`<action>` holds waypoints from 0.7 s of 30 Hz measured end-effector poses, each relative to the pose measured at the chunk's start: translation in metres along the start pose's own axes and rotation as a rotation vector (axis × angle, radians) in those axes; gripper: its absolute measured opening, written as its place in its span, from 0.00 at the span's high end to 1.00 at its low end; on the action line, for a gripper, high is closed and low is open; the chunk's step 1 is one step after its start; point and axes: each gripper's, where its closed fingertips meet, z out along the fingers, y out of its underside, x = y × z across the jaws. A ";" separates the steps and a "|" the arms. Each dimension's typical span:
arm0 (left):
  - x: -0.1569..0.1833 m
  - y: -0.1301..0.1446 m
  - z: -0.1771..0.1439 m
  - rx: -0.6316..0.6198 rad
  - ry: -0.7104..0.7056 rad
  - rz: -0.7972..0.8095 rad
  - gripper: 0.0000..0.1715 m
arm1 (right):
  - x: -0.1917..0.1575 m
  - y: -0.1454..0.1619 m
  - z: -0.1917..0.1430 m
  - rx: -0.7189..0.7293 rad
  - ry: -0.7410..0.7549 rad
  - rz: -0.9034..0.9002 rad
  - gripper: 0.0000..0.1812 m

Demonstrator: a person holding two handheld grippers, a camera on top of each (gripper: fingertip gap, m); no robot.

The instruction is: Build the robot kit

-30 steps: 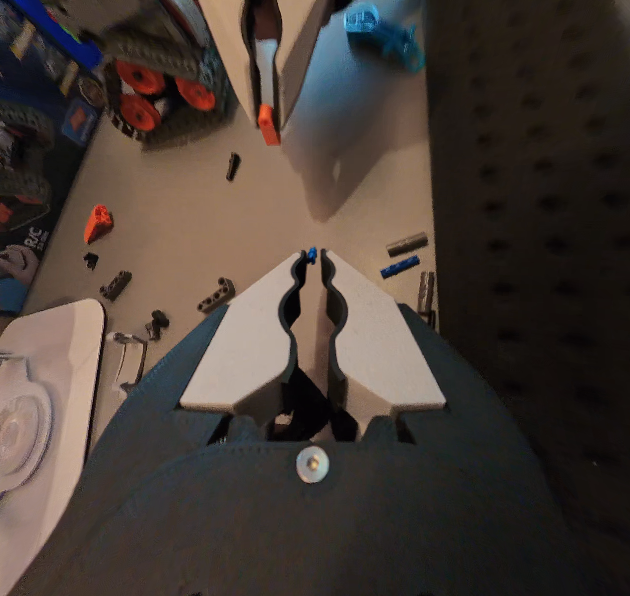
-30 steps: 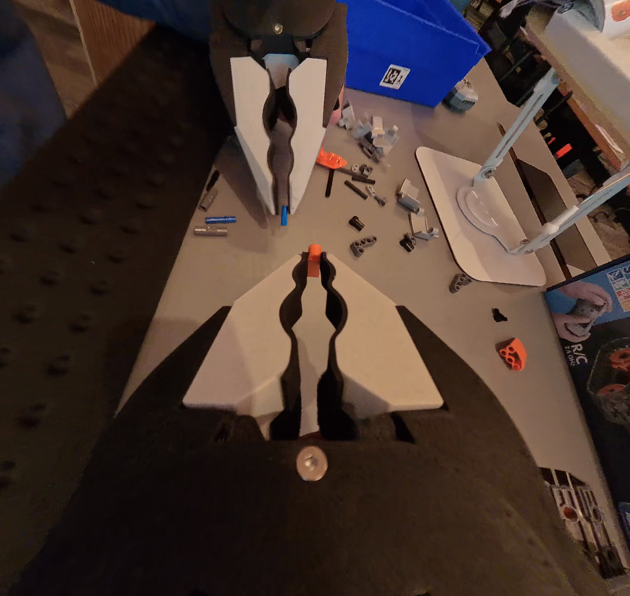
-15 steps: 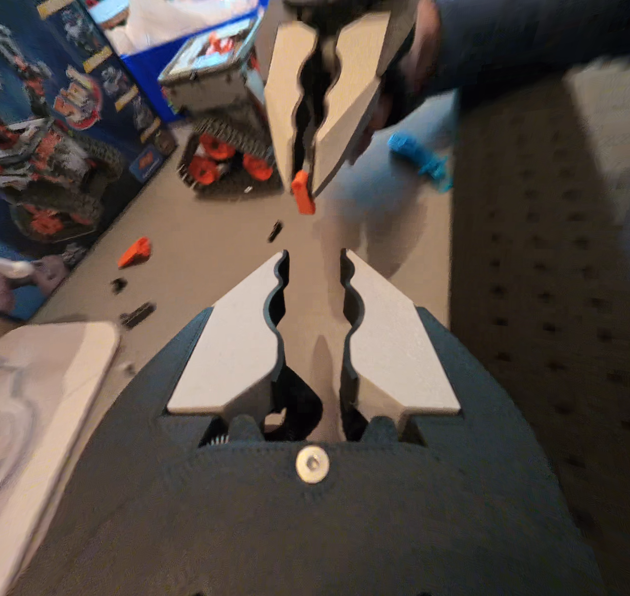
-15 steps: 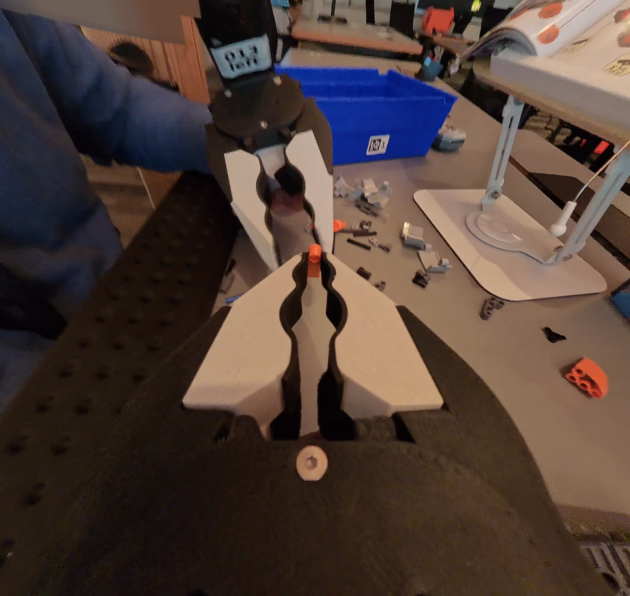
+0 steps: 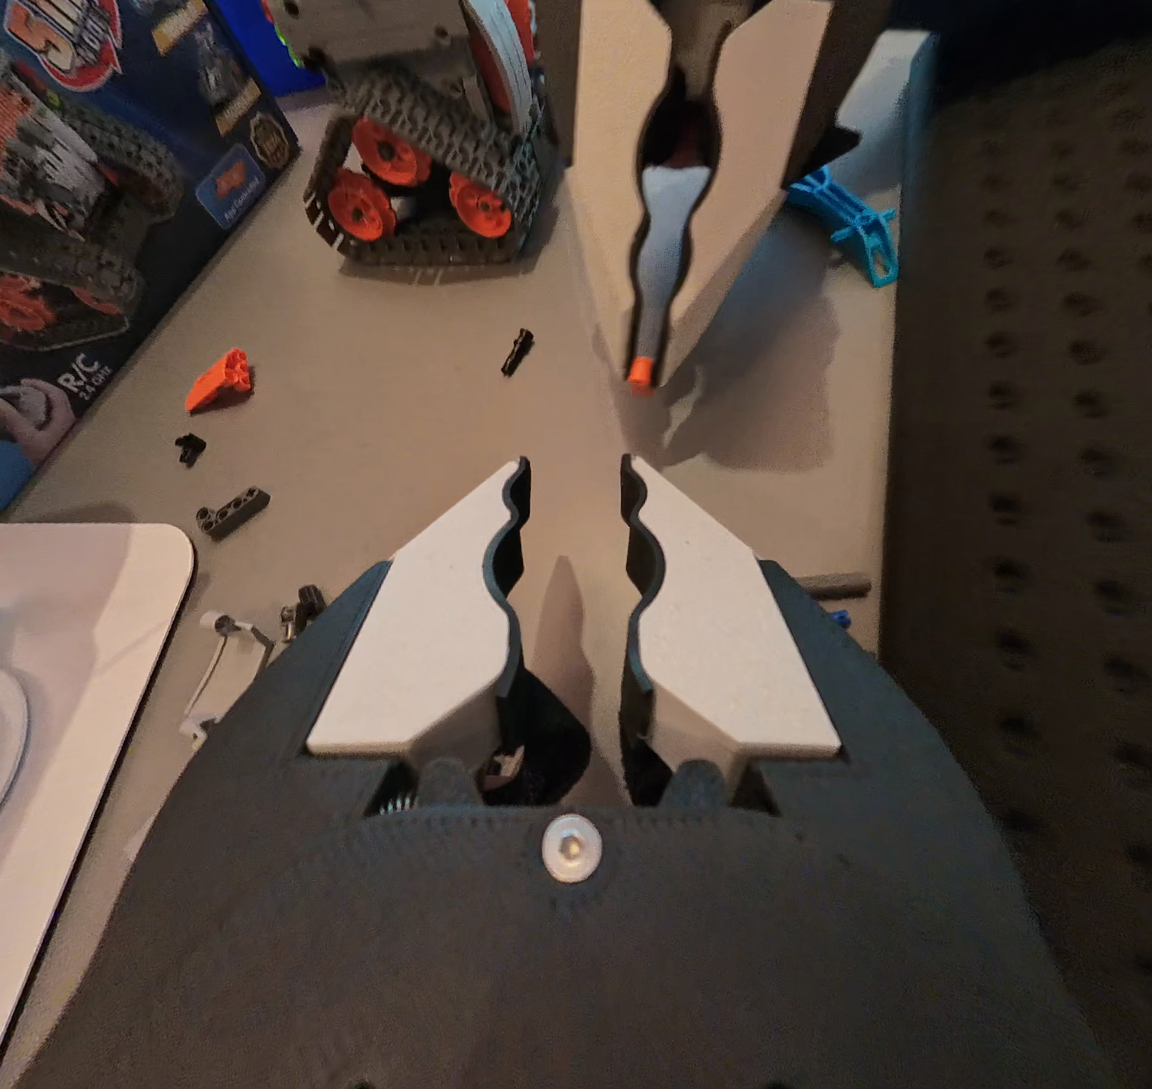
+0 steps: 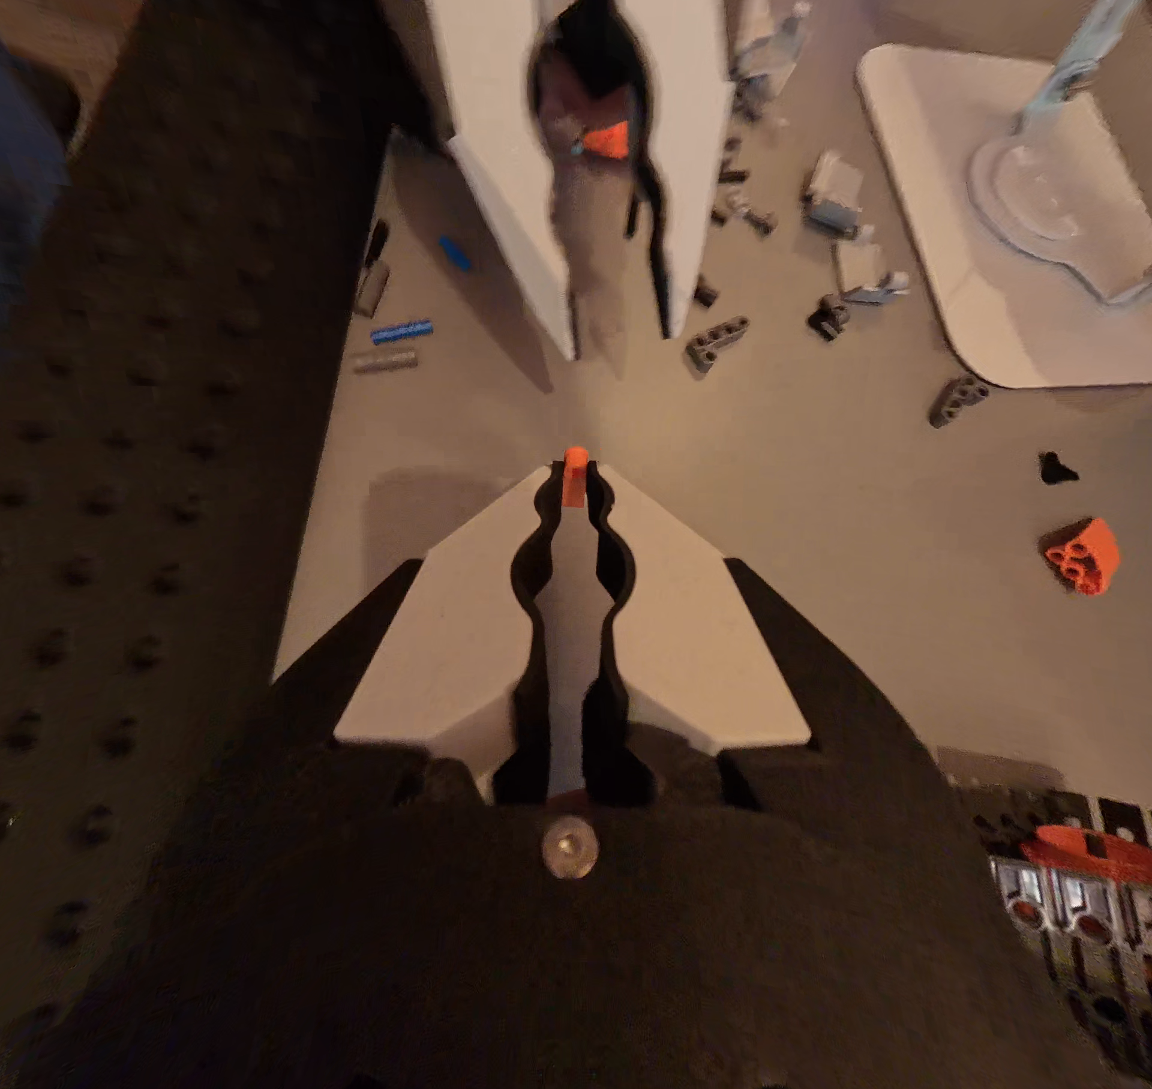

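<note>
My left gripper (image 5: pixel 575 467) is open and empty above the grey table. It also shows in the right wrist view (image 6: pixel 620 342), pointing down with a gap between its tips. My right gripper (image 6: pixel 575 467) is shut on a small orange pin (image 6: pixel 574 478) that sticks out past its tips. In the left wrist view the right gripper (image 5: pixel 645 373) points down opposite mine, the orange pin (image 5: pixel 640 369) close to the table. A small blue piece (image 6: pixel 454 253) lies on the table near the dark mat's edge.
A tracked toy vehicle (image 5: pixel 430 124) with orange wheels and its box (image 5: pixel 106 174) stand at the back left. A black perforated mat (image 5: pixel 1022 498) runs along the right. A white stand base (image 6: pixel 1010 211), an orange wedge piece (image 6: pixel 1081 557), a turquoise part (image 5: pixel 854 224) and several small dark parts lie about. The gap from one gripper's tips to the other's is roughly 4 cm.
My left gripper opened and let go of the small blue piece it held a second ago. Both grippers tilted up, then back down toward the table. The right still holds the orange pin.
</note>
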 end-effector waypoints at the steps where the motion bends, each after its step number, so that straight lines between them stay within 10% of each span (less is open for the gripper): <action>1: 0.000 0.003 0.001 -0.016 0.003 0.001 0.84 | -0.004 0.004 0.002 -0.040 0.000 -0.041 0.98; 10: 0.008 0.022 0.008 -0.107 0.034 0.035 0.83 | -0.013 0.021 0.012 -0.129 -0.013 -0.084 0.82; 21: 0.021 0.016 0.022 -0.121 0.067 0.098 0.83 | 0.001 0.032 0.006 -0.130 0.011 -0.008 0.87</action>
